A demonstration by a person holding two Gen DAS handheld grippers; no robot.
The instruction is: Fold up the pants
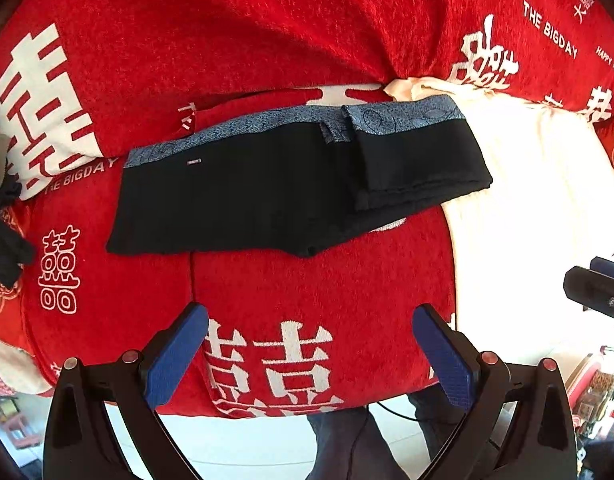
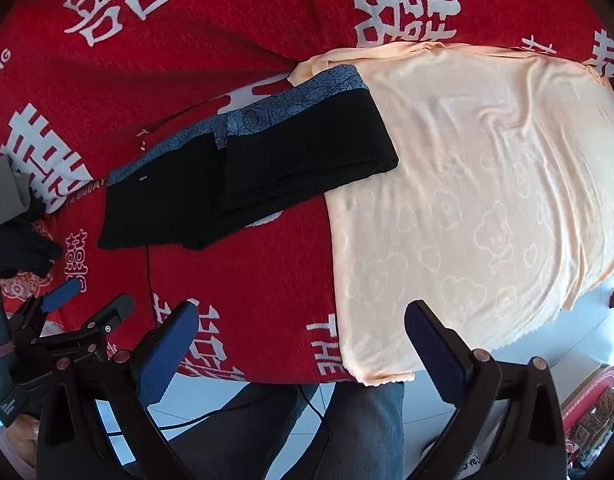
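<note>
so both my grippers hang above the red bedspread (image 1: 307,40), nothing held: left gripper (image 1: 309,354) spread wide, right gripper (image 2: 301,346) spread wide too. black pants (image 1: 267,196) lie folded flat ahead, blue patterned waistband (image 1: 399,114) on the far edge, right end overlapping a peach blanket (image 2: 487,200).

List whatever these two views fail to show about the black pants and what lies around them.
- Black folded pants with blue patterned waistband: the small white label's text is too small to read in either view.
- Dark garment: cut off by the left wrist view's left edge.
- Peach towel with bear pattern: overexposed white in the left wrist view.
</note>
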